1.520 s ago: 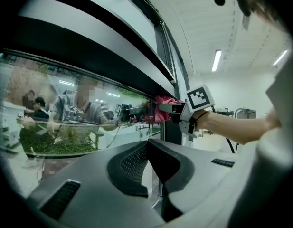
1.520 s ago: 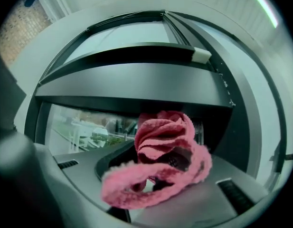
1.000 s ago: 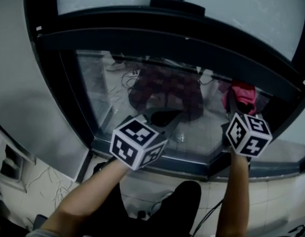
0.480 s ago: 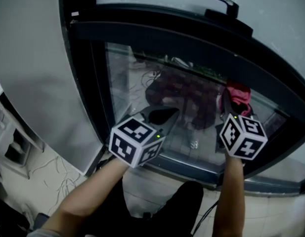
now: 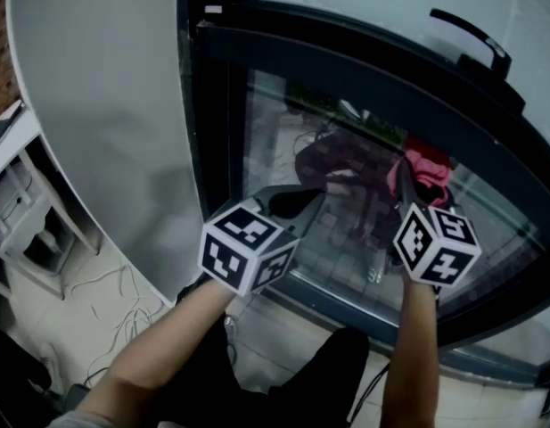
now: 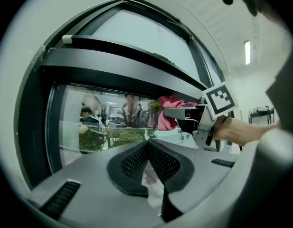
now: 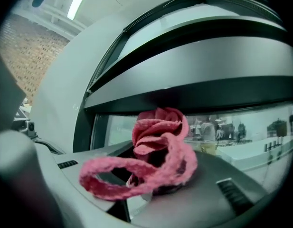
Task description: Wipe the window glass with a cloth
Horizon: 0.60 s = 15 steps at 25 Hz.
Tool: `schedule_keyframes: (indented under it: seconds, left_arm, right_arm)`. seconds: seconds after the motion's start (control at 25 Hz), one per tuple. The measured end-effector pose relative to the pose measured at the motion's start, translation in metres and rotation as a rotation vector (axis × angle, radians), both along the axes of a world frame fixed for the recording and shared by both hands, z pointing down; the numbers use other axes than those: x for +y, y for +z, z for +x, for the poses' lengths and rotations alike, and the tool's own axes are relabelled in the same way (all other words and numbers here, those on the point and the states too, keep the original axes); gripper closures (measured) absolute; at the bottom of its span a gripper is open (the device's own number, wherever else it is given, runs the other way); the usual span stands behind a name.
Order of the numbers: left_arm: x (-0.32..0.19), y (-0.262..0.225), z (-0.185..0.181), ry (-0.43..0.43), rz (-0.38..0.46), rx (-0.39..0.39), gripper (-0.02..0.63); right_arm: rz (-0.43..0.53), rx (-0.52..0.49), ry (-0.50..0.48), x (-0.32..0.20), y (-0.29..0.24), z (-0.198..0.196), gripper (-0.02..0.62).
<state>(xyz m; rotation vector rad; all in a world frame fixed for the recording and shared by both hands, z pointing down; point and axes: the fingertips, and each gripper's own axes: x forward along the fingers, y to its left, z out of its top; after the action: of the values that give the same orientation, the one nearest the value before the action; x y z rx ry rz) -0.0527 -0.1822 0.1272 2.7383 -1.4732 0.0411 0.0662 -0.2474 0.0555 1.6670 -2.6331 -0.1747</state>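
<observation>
Two grippers are showing in the head view, both pointing at the window glass (image 5: 346,163) in the middle of the frame. The left gripper (image 5: 299,203) is sitting at lower centre. The right gripper (image 5: 415,185) is sitting to its right, carrying a pink cloth (image 5: 428,168) close against the glass; whether the cloth is actually touching the pane is hard to tell from here. A dark window frame (image 5: 212,105) is running down the left of the pane, a grey wall (image 5: 96,105) is filling the upper left, and a black handle (image 5: 475,36) is sticking out at the upper right.

In the left gripper view, the jaws are pressing together at lower centre with nothing between them. The right gripper with the cloth is showing at centre right, near the glass.

In the right gripper view, the jaws are clamping the cloth. It is bunching in folds at the centre and looping out toward the lower left, in front of the pane's lower part.
</observation>
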Motion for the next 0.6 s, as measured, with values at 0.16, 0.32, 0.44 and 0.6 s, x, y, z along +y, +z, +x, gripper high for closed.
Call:
schedule_keyframes:
  seconds: [0.16, 0.32, 0.44, 0.6]
  left_arm:
    - [0.002, 0.000, -0.037, -0.050, 0.000, 0.006, 0.603]
    - [0.006, -0.001, -0.074, -0.102, 0.003, 0.014, 0.603]
    - [0.009, -0.001, -0.096, -0.136, 0.002, 0.018, 0.603]
    - [0.011, 0.001, -0.125, -0.180, -0.002, 0.025, 0.603]
  right_arm:
    - [-0.002, -0.004, -0.052, -0.004, 0.001, -0.040, 0.534]
    - [-0.009, -0.001, -0.107, -0.009, 0.004, -0.082, 0.534]
    - [-0.013, 0.004, -0.140, -0.014, 0.004, -0.108, 0.534]
    - [-0.016, 0.012, -0.182, -0.021, 0.003, -0.141, 0.534]
